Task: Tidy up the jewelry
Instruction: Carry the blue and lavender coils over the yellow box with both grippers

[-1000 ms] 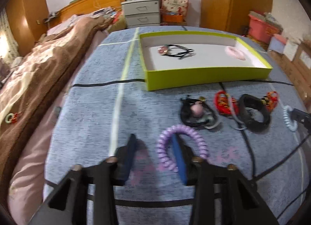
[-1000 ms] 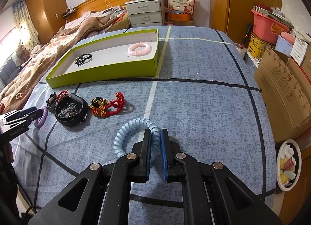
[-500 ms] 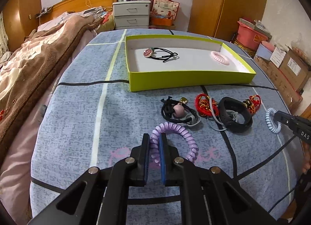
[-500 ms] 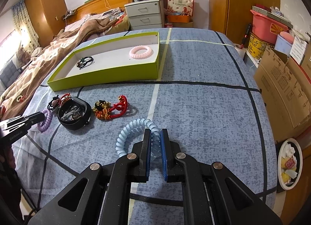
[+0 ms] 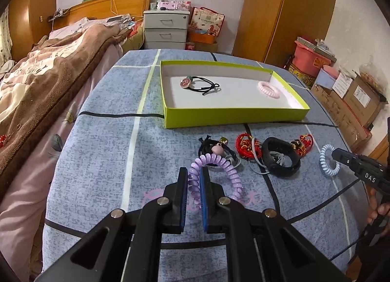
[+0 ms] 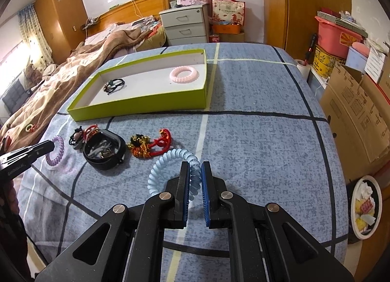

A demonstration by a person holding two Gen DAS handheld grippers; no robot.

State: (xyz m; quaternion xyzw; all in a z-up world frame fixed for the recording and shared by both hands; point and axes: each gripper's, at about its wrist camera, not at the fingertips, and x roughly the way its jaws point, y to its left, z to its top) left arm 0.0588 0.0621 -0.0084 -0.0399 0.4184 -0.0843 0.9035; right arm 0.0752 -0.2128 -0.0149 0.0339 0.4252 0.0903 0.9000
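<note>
My left gripper is shut on a purple spiral hair tie and holds it above the blue bedspread. My right gripper is shut on a light blue spiral hair tie, also lifted. The green tray lies ahead with a black hair tie with a charm and a pink spiral tie inside. On the cloth before the tray lie a black tie with a pink bead, a red cord bracelet, a black band and a red-gold knot.
A bed with a brown blanket runs along the left. A grey drawer unit stands behind. Cardboard boxes and a pink bin line the right side. A plate with scraps sits on the floor.
My left gripper closed on the purple spiral tie and lifted it off the cloth. My right gripper stayed shut on the light blue tie and raised it a little.
</note>
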